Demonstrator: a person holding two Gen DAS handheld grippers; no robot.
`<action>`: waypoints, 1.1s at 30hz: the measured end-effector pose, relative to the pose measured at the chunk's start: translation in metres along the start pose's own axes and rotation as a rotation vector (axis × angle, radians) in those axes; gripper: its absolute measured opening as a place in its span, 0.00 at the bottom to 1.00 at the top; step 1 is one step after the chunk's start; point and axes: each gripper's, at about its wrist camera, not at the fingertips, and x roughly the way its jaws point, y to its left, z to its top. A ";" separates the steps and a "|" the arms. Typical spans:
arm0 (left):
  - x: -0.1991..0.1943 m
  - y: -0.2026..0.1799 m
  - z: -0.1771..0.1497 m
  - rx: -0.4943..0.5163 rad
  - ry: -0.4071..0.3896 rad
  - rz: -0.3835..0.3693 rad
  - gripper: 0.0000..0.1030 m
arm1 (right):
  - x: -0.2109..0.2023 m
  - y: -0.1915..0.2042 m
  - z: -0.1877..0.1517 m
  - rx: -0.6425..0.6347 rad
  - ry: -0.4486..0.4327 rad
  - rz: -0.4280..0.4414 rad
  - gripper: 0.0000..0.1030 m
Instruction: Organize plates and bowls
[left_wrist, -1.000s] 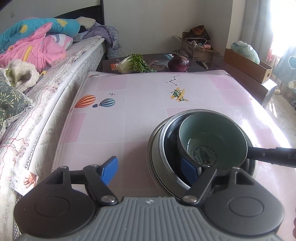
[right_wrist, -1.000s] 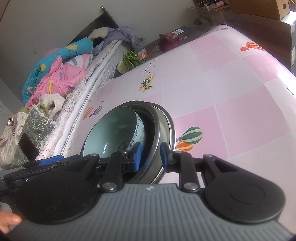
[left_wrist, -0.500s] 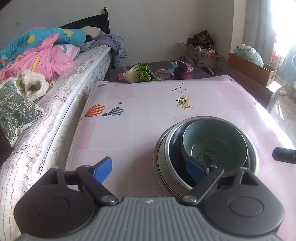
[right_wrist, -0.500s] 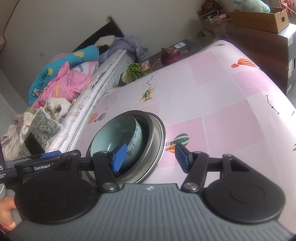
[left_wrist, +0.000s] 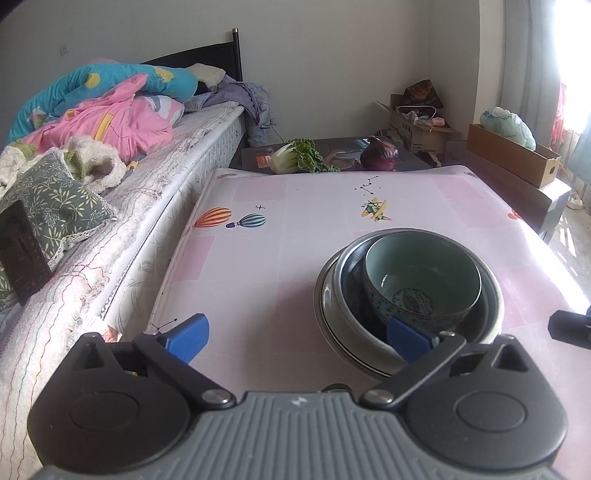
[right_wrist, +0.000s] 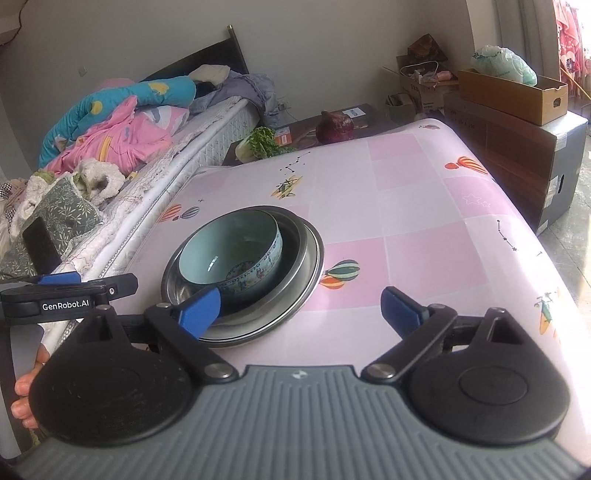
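Bowl (right_wrist: 236, 254) nested in plates (right_wrist: 295, 295), both grippers (left_wrist: 295, 336) (right_wrist: 299, 314) opening, nothing between jaws; release step, next probably clear away.

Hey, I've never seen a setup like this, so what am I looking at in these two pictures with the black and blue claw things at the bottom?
There is no robot here: a person holds a two-finger tool in each hand, and a wide-angle camera on each one looks forward along its blue fingers. One picture comes from the left tool, the other from the right tool. Both have their jaws opening and grip nothing.

On the pink patterned table sits one nested stack: a pale green ceramic bowl inside a dark bowl, on a metal plate. The left picture shows the same green bowl. Past the table's far edge lie a leafy cabbage and a red onion. A bed runs alongside.
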 end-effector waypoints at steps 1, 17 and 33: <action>0.000 0.003 -0.002 -0.022 0.013 0.016 1.00 | -0.001 0.004 0.000 -0.017 0.000 -0.014 0.99; 0.006 0.010 -0.015 -0.029 0.139 0.081 1.00 | 0.015 0.050 -0.008 -0.180 0.072 -0.164 0.99; 0.003 0.010 -0.014 -0.053 0.165 0.047 1.00 | 0.024 0.052 -0.008 -0.140 0.110 -0.152 0.99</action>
